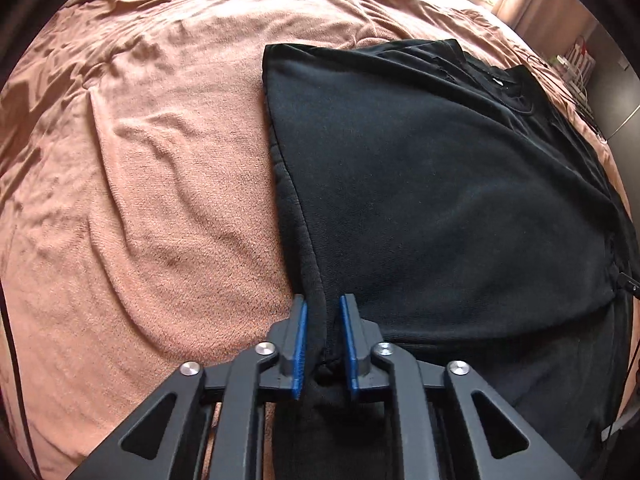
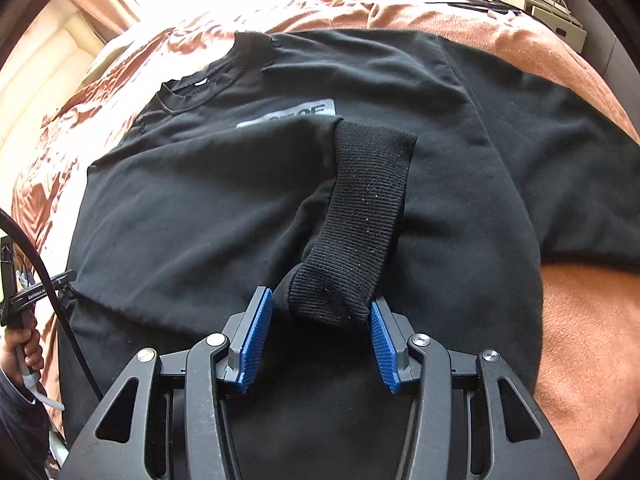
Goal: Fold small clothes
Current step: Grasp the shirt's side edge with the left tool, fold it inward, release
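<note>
Our left gripper [image 1: 323,312] points steeply down with its blue pads [image 1: 300,350] drawn in close, and a thick fold of the black sweatshirt [image 1: 440,184] at its hem corner is caught between them; the cloth fills the narrow gap, so we read this as a grip on the sweatshirt. From that pinch the garment's folded side edge runs straight away from us, and to the left of that edge there is only the bare salmon-pink blanket [image 1: 140,184] that covers the bed. The sweatshirt's body spreads to the right of the claw, its collar [image 1: 516,100] near the far right side of the bed.

Our right gripper [image 2: 322,312] holds its jaws about half apart around the ribbed cuff [image 2: 360,232] of a sleeve. The bunched end of the cuff sits between the blue pads [image 2: 256,340], touching both at their tips, so we take it as held. The cuff rises from the claw and lies across the middle of the sweatshirt's chest, just below a grey printed patch [image 2: 296,114]. The other sleeve stretches out toward the bed's right edge.

At the left edge of the right wrist view, a hand [image 2: 24,348] holds the handle of the other gripper beside the sweatshirt's side. Cables and boxes [image 2: 548,4] lie beyond the bed's far right corner.
</note>
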A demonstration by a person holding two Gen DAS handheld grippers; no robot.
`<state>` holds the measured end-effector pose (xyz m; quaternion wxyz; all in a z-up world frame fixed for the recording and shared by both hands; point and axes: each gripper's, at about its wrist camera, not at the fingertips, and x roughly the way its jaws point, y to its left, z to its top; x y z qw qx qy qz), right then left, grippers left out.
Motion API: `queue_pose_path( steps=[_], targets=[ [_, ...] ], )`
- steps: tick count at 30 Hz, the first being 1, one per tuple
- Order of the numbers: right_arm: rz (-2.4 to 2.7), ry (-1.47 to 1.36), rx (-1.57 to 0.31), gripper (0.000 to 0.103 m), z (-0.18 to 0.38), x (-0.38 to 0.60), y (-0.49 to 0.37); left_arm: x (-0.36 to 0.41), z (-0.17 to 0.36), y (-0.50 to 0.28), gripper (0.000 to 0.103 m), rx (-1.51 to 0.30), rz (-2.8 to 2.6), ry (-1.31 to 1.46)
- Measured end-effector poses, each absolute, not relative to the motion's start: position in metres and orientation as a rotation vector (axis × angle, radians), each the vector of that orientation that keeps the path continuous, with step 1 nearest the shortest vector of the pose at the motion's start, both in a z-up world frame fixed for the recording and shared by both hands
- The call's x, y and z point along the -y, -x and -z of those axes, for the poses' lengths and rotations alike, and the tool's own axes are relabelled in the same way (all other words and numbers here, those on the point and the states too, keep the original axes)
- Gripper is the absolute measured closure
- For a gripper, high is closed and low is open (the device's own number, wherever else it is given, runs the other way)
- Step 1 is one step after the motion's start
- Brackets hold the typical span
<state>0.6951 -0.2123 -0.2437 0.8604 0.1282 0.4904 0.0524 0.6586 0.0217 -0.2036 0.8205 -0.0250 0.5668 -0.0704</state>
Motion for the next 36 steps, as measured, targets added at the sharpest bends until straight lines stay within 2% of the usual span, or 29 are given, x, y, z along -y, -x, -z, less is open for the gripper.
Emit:
queue_pose_path(
  steps=[2,5,24,27,29,31,36],
  targets=[
    [-0.107,-0.281,-1.026,0.057,0.244,0.212,-0.696,-0.027,0.199,-0.658,0.095,-1.204,0.146,0.065],
    [-0.118,-0.293,-1.021,0.057,0.241,0.211,-0.696,-0.038,0.192,-0.656,0.097,-1.189,0.125,0.066],
    [-0.154,-0.417,-0.952,0.057,0.244,0.252,-0.708,-0.057,0.195,-0.657,0.095,-1.200,0.144,0.149],
    [-0.145,-0.396,-0.958,0.057,0.245,0.250,-0.723,-0.057,0.193,-0.662,0.078,-1.193,0.151,0.148],
    [-0.146,-0.393,-0.958,0.057,0.246,0.249,-0.731,-0.055,0.189,-0.668,0.054,-1.162,0.149,0.140],
    [-0.150,-0.389,-0.963,0.057,0.248,0.247,-0.738,-0.052,0.186,-0.679,0.050,-1.131,0.145,0.137],
    [-0.162,-0.365,-0.970,0.058,0.253,0.243,-0.748,-0.049,0.190,-0.718,0.050,-1.080,0.138,0.159]
  ],
)
